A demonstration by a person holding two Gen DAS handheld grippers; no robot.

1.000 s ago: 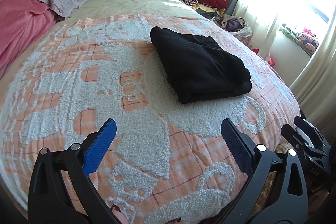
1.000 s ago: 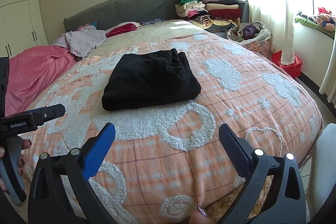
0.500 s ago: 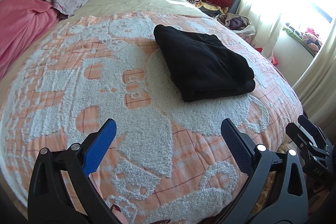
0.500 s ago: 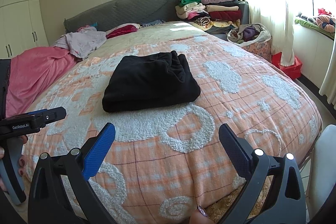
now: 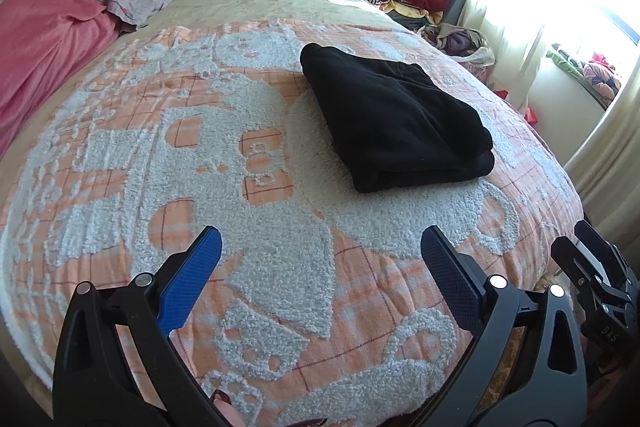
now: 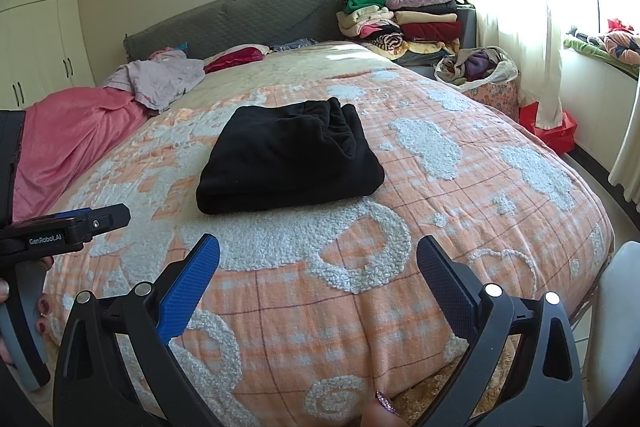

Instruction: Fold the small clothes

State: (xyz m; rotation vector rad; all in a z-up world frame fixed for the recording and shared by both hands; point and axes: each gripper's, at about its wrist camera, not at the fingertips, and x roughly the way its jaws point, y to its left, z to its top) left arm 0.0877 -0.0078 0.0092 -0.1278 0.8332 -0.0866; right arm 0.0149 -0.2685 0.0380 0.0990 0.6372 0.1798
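A black garment (image 5: 394, 119) lies folded into a thick rectangle on the orange and white bedspread (image 5: 240, 211); it also shows in the right wrist view (image 6: 288, 157). My left gripper (image 5: 320, 279) is open and empty, held near the foot of the bed, well short of the garment. My right gripper (image 6: 318, 275) is open and empty, also back near the foot of the bed. The left tool's body (image 6: 60, 227) shows at the left edge of the right wrist view. The right tool (image 5: 596, 287) shows at the right edge of the left wrist view.
A pink blanket (image 6: 68, 143) and a lilac garment (image 6: 160, 77) lie at the bed's far left. A stack of folded clothes (image 6: 404, 21) stands by the grey headboard (image 6: 240, 19). A bag of clothes (image 6: 476, 67) and a red box (image 6: 554, 129) sit by the curtained window.
Both grippers stay open and empty. The left wrist view has shifted slightly, so the garment sits a little further right and up. The right view has barely changed.
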